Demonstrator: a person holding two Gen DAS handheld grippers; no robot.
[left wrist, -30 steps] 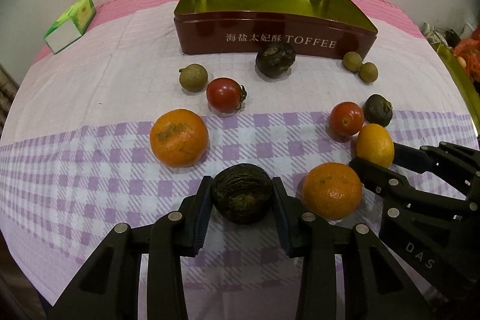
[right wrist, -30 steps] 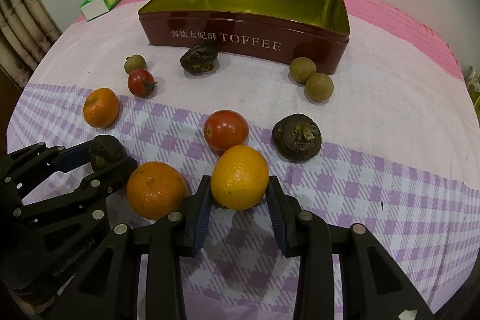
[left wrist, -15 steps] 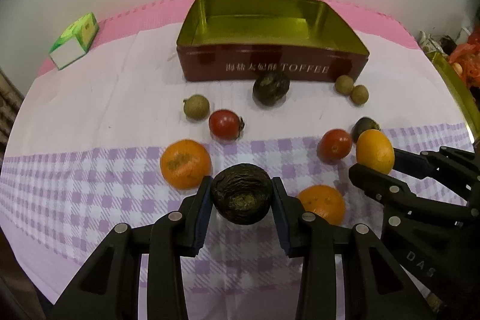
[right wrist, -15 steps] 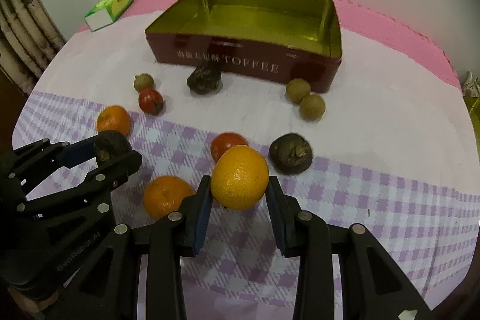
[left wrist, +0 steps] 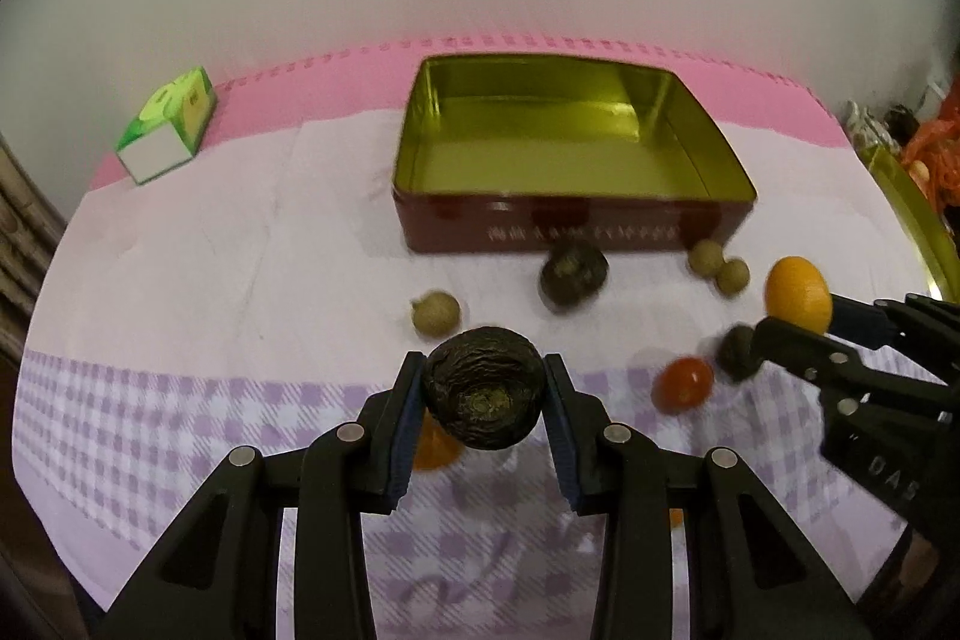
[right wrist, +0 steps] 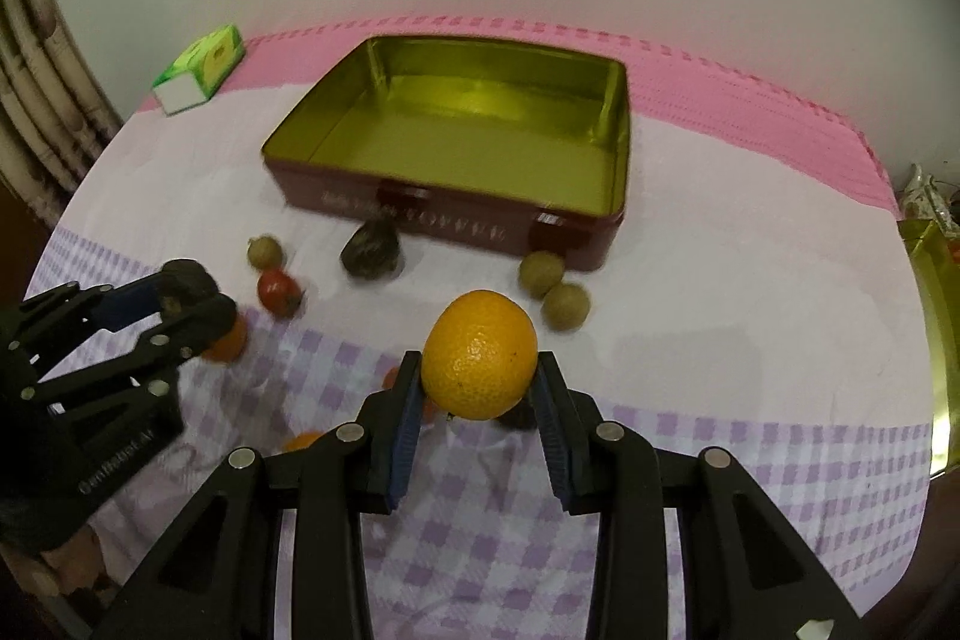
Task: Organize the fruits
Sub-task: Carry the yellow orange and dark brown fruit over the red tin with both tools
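Between the fingers (left wrist: 555,388) of the left gripper (left wrist: 483,391) a dark wrinkled fruit (left wrist: 483,394) is clamped, lifted clear of the bench (left wrist: 240,280). In the right wrist view an orange (right wrist: 479,355) is pinched the same way by the right gripper (right wrist: 477,388), also held above the cloth. Both fruits are thus carried, not resting.

Ahead of both lies the open toffee tin (left wrist: 570,229), its gold inside bare of fruit as far as can be seen. The step in hand is judged to be the carry toward the tin, with nothing yet released.

On the bench near the tin's front wall, another dark fruit (left wrist: 573,274), three small tan-green fruits (left wrist: 436,314) and a tomato (left wrist: 683,383) are left loose; more orange-coloured fruit is partly hidden under the fingers, and the blur makes the count uncertain. A green carton (left wrist: 171,124) stands well apart at the far left.

Next, each load should be brought over the near rim, lowered inside, and let go only once low enough not to roll. The two grippers are close together, so separate landing spots would be wise.
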